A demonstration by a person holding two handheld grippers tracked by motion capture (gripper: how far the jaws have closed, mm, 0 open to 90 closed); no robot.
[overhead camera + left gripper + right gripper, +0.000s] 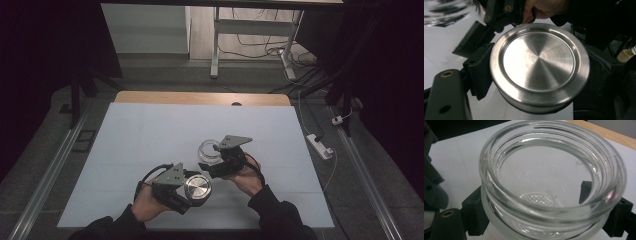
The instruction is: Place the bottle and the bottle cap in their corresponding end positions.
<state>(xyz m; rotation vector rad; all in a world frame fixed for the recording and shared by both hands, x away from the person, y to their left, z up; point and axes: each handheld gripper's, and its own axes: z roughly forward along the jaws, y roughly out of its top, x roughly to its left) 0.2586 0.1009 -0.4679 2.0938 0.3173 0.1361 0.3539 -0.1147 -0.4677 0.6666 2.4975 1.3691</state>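
The left gripper (192, 192), held low near the table's front edge by a hand (145, 204) angled inward, is clamped on a round brushed-steel lid (539, 67) with a raised rim. The right gripper (212, 159), just beyond, has its jaws closed around a clear, thick-walled glass jar (554, 182) with a threaded mouth, above the white table (150, 135).
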